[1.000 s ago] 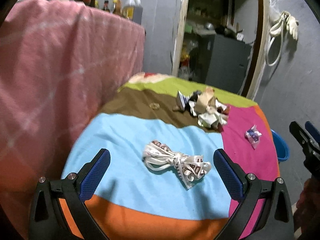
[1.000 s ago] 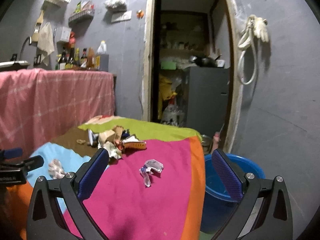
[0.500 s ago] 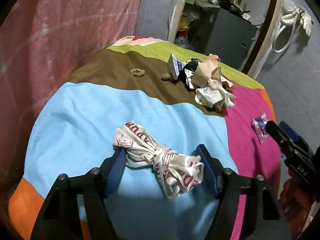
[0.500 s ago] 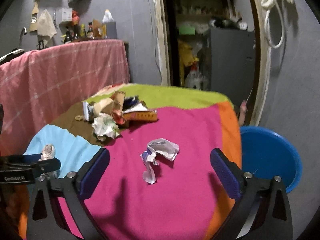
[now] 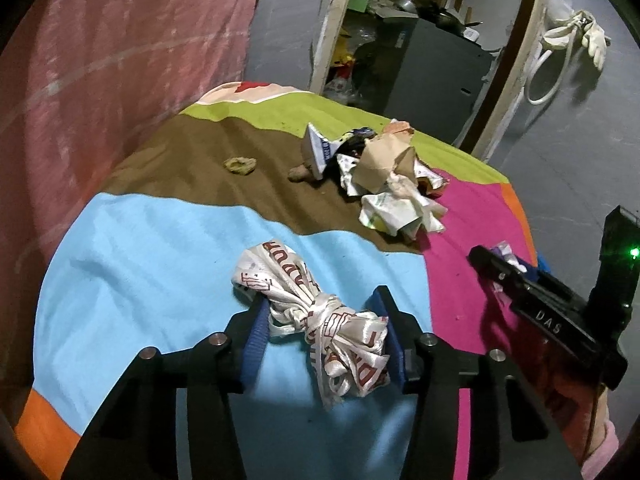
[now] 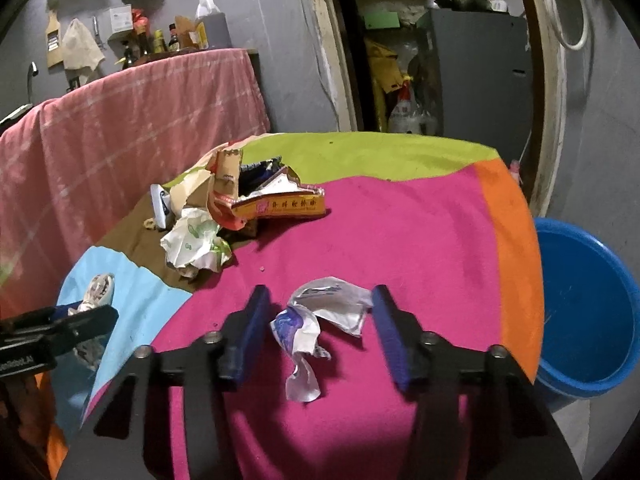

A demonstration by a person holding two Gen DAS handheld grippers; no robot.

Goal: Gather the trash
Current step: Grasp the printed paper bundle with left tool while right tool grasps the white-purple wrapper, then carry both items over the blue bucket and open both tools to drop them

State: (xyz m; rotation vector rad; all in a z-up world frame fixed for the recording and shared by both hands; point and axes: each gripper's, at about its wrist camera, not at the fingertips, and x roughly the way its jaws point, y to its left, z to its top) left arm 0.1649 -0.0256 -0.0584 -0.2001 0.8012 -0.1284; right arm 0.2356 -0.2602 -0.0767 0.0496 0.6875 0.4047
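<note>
A knotted white plastic bag with red print (image 5: 280,268) lies on the light-blue patch of the tablecloth (image 5: 140,264). My left gripper (image 5: 320,298) straddles the bag, its jaws closing, and both blue pads touch the bag's sides. On the pink patch lies a crumpled white-and-blue wrapper (image 6: 300,332). It sits between the jaws of my right gripper (image 6: 320,292), which are closing, with a thin gap left at the left pad. Each gripper also shows at the edge of the other's view: the right gripper (image 5: 520,280) and the left gripper (image 6: 60,324).
A pile of crumpled paper, a torn carton and wrappers (image 6: 224,208) sits further back on the brown and pink patches. A small brown scrap (image 5: 240,166) lies near it. A blue basin (image 6: 584,312) stands on the floor off the table's right edge. A pink-draped counter (image 6: 140,120) stands on the left.
Both grippers came forward and down onto the table. The left jaws narrowed from wide apart onto the knotted bag. The right jaws narrowed around the crumpled wrapper.
</note>
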